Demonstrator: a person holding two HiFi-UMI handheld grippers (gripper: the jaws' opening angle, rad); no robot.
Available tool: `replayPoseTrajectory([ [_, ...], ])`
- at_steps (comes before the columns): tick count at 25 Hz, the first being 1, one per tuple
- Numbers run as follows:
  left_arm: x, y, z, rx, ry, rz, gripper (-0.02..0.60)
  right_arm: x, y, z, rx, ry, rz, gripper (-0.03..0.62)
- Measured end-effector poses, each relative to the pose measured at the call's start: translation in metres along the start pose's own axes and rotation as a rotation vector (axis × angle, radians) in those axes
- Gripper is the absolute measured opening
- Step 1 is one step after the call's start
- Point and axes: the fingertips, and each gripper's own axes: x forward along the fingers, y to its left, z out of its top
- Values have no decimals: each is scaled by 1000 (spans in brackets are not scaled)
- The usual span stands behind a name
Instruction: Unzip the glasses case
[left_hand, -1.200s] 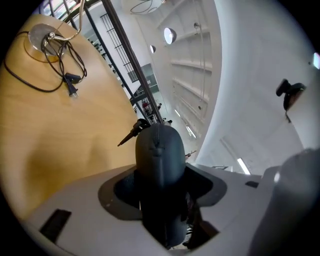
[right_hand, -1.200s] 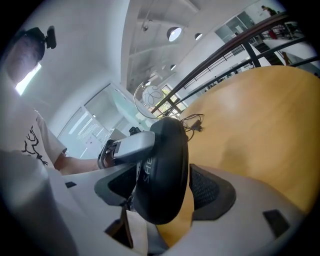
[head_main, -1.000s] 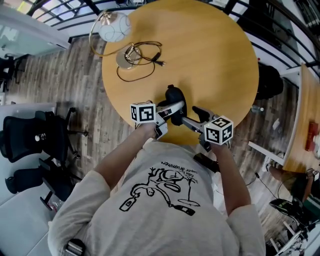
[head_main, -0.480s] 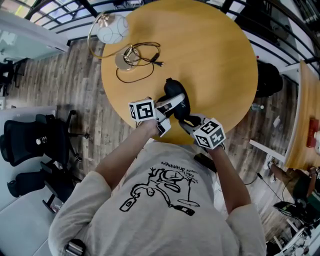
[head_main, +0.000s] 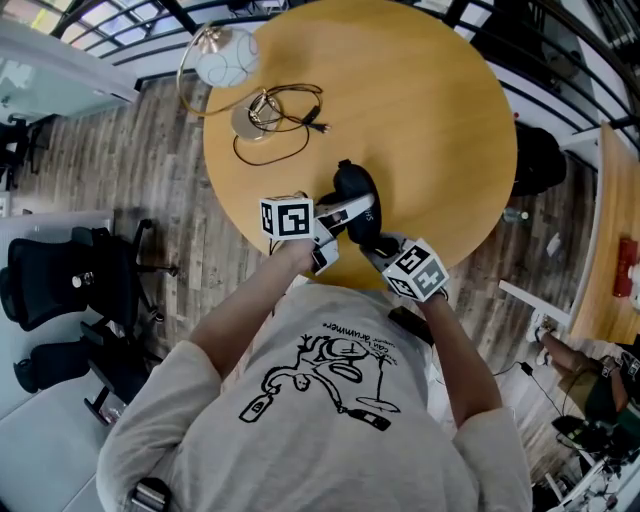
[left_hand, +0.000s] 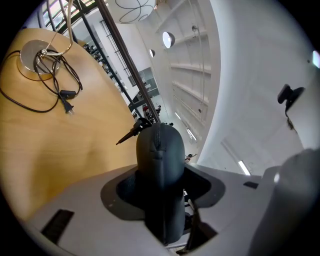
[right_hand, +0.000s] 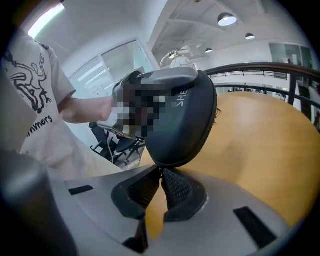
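A black zipped glasses case is held just above the round wooden table, near its front edge. My left gripper is shut on the case's middle; its jaws have just been closing further on it. In the left gripper view the case stands on edge between the pads, zip seam facing the camera. My right gripper comes in from the right at the case's near end. In the right gripper view its tips meet at the lower seam of the case, shut on the small zipper pull, which is mostly hidden.
A desk lamp with a white globe, its round base and a black cable lie at the table's far left. A black office chair stands on the wooden floor to the left. The table edge is right below the grippers.
The right gripper moved left toward the case's near end, rolled, and went from wide open to shut. The left gripper and the case shifted only slightly.
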Motion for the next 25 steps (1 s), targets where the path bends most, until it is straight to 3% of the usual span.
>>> replayPoseTrajectory([
  [14,-5,-1,-8,3,35,1,218,-9,-16,-9,-48,35,-96,23],
  [25,-6,0,-13,3,84,1,218,-17,-27,-7,-177,69,-179,21],
])
